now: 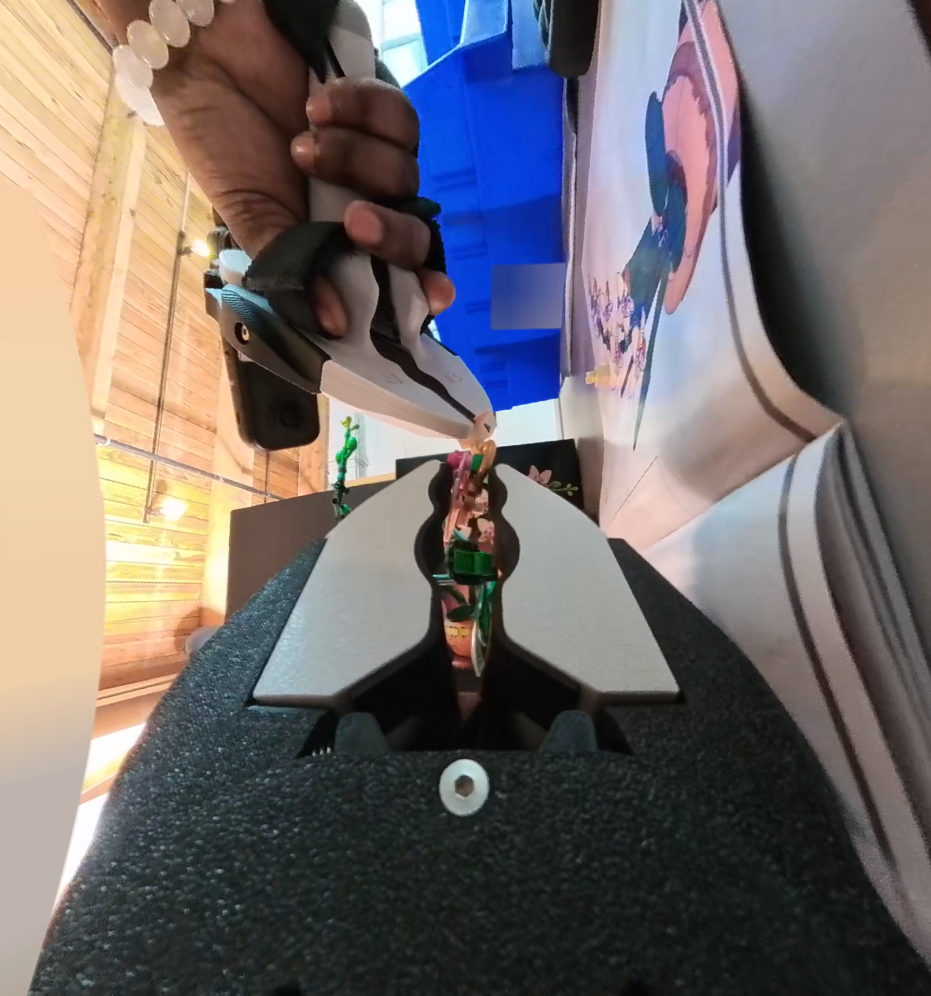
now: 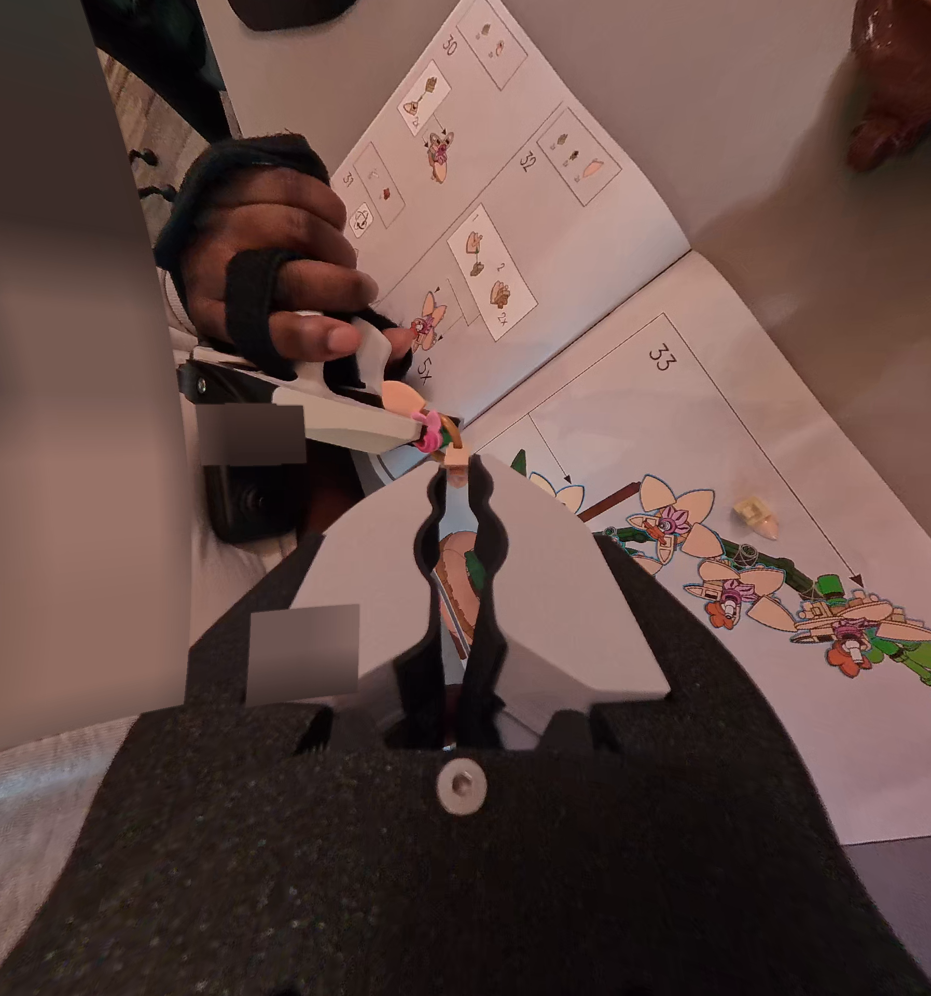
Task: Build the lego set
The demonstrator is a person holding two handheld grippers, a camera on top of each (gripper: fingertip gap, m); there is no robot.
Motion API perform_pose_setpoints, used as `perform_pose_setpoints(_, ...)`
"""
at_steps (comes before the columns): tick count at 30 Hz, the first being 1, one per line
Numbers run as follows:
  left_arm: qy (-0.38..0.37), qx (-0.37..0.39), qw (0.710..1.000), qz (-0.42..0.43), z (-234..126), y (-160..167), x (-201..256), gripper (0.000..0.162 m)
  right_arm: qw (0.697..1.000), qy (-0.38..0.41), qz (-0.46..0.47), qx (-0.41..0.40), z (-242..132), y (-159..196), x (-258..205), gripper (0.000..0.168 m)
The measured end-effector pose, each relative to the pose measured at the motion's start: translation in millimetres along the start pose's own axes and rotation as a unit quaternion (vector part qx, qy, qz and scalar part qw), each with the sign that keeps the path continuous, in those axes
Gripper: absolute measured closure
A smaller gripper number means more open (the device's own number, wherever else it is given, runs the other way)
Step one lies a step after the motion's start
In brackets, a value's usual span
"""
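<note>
My left gripper (image 1: 469, 468) is shut on a small flower build (image 1: 459, 461) with pink and green parts; in the right wrist view the same gripper (image 2: 437, 431) holds it, with the flower's cream petal (image 2: 401, 397) on top. My right gripper (image 2: 457, 466) is shut on a small tan piece (image 2: 456, 461) and holds it against the flower's curved tan end. In the left wrist view the right gripper (image 1: 482, 426) comes down from above onto the flower. A hand holds each gripper.
The open instruction booklet (image 2: 587, 269) lies on the grey table under both grippers. A loose cream piece (image 2: 755, 518) rests on its right page. A blue bin (image 1: 479, 215), a black box (image 1: 538, 458) and a green stem build (image 1: 347, 458) stand beyond.
</note>
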State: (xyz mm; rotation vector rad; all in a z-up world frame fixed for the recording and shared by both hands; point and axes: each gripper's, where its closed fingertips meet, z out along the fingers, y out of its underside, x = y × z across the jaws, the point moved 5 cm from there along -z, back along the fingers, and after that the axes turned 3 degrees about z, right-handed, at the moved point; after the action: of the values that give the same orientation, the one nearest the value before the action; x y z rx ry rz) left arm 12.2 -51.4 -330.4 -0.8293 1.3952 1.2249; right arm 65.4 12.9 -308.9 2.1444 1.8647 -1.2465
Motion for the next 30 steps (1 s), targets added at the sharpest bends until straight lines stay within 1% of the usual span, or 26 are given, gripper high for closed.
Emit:
perform_pose_setpoints(1,-0.001,0.001,1.000,0.001,0,0,0,0.149,1.000,0.003,-0.003,-0.002,0,0,-1,0.160)
perform_pose_setpoints(6,-0.006,0.005,1.000,0.006,-1,0,-1,0.150,1.000,0.016,-0.013,-0.001,0,-1,-2,0.160)
perform_pose_setpoints(15,0.005,0.026,1.000,0.017,0,-5,2,0.149,0.998,0.046,-0.028,-0.032,3,3,-3,0.161)
perform_pose_setpoints(24,0.000,0.032,0.999,0.018,-1,-8,1,0.149,0.997,0.055,-0.047,-0.040,5,3,-5,0.161)
perform_pose_setpoints(30,-0.009,0.043,0.999,0.014,0,-10,-2,0.149,0.992,0.061,-0.099,-0.050,3,4,-8,0.161)
